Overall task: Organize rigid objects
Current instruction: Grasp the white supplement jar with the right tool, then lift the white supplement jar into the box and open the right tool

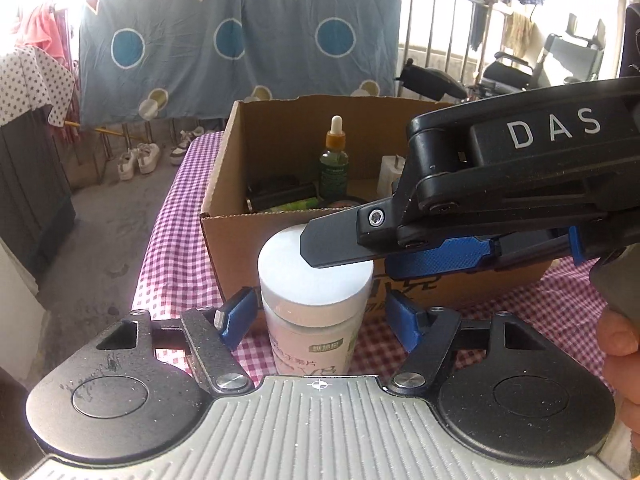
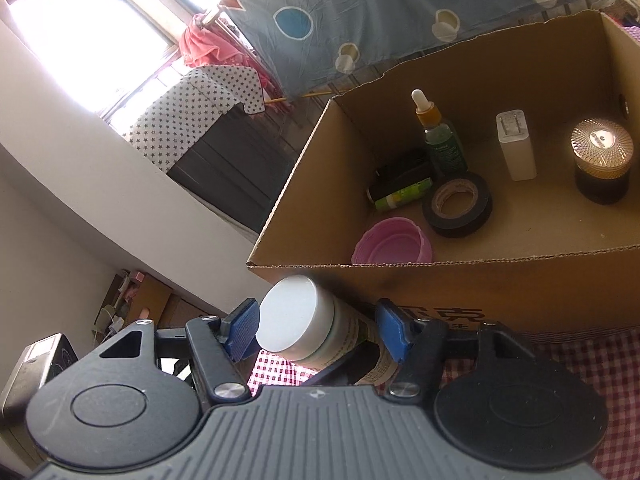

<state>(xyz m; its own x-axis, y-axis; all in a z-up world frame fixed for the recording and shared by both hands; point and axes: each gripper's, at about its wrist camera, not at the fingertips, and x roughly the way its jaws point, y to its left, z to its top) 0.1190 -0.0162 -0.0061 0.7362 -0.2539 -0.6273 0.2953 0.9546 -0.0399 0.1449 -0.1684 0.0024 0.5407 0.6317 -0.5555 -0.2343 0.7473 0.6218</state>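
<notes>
A white-lidded bottle stands on the checked tablecloth in front of an open cardboard box. My left gripper is open, its blue pads on either side of the bottle with gaps. My right gripper reaches in from the right over the bottle's lid. In the right wrist view the same bottle sits between my right gripper's open blue pads, in front of the box.
The box holds a dropper bottle, a black tape roll, a pink lid, a white charger, a dark jar and a green tube. A blue patterned sheet hangs behind. Shoes lie on the floor.
</notes>
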